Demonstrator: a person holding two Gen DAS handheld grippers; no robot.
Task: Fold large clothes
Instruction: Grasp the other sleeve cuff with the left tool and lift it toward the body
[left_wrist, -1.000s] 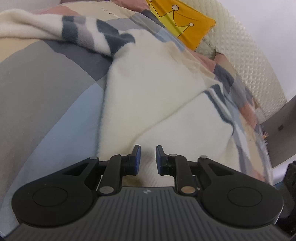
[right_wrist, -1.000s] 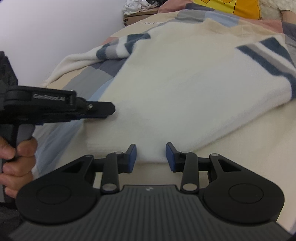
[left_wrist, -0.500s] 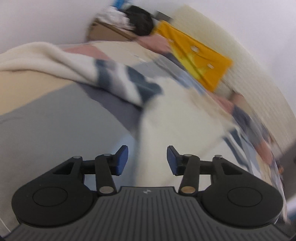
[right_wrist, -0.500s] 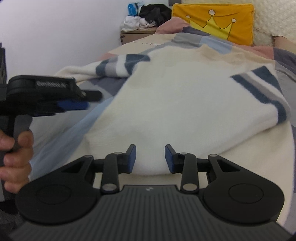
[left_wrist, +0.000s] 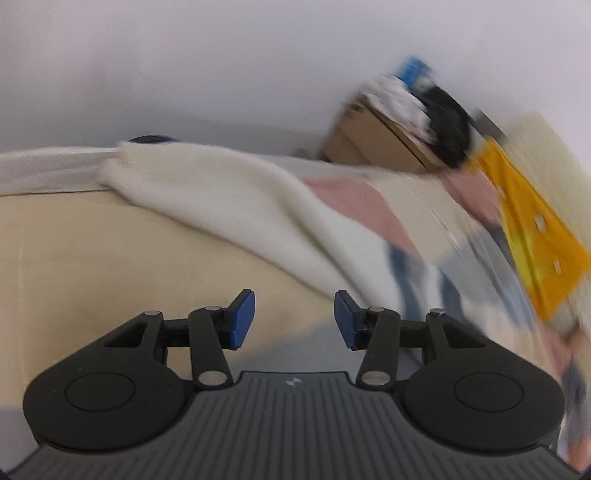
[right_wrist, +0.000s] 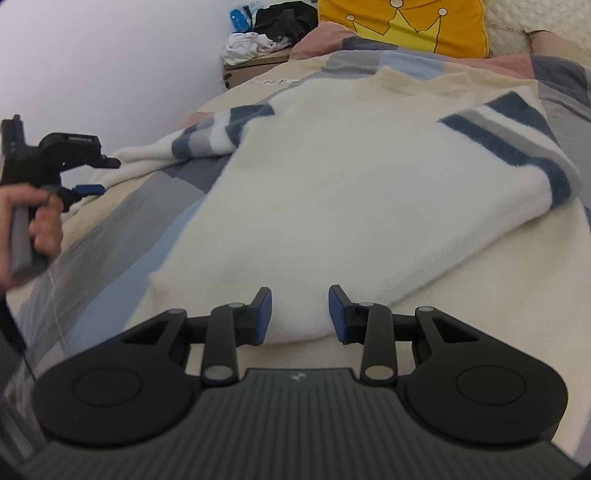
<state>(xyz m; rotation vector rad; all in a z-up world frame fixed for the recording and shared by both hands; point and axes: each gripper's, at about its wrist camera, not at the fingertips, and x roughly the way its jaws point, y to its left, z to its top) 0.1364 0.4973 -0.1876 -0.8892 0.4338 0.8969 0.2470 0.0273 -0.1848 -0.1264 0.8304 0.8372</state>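
No writing can be read; the left wrist view is motion-blurred. The cream sweater (right_wrist: 351, 206) lies mid-frame on the patchwork bedspread (right_wrist: 122, 236), its hem between the right gripper (right_wrist: 300, 314)'s parted, non-pressing pads. At left, the left gripper (right_wrist: 96, 176) stands open and empty.

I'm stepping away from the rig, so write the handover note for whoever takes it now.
Left gripper: open, jaws have just been opening, nothing between them; it is out by the left sleeve, which lies spread to the side.
Right gripper: open, hem of the sweater between its pads, not pinched.
Sweater lies flat on the bed, collar toward the yellow pillow.
Done: right sleeve looks already folded in.
Left: fold the left sleeve in, then fold the body.
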